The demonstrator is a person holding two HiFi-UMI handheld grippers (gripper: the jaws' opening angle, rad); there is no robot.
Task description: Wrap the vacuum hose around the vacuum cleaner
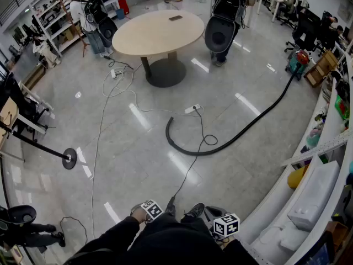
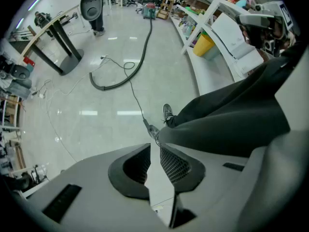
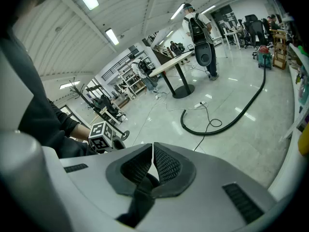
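Observation:
A long black vacuum hose (image 1: 242, 131) lies on the glossy floor. It runs from the small red and teal vacuum cleaner (image 1: 300, 58) at the far right to a curled free end mid-floor. Both show in the left gripper view, hose (image 2: 137, 66) and cleaner (image 2: 149, 11), and in the right gripper view, hose (image 3: 241, 112) and cleaner (image 3: 263, 52). My left gripper (image 1: 149, 210) (image 2: 154, 144) points steeply down near my shoes, its jaws a narrow gap apart with only floor between them. My right gripper (image 1: 223, 222) (image 3: 153, 145) is shut and empty. Both are far from the hose.
A thin black cable (image 1: 198, 148) loops from a white power strip (image 1: 192, 109) toward my feet. A round table (image 1: 158, 32) stands beyond, with people carrying backpack gear around it. White shelving (image 1: 325, 148) curves along the right. A round stand base (image 1: 69, 159) sits left.

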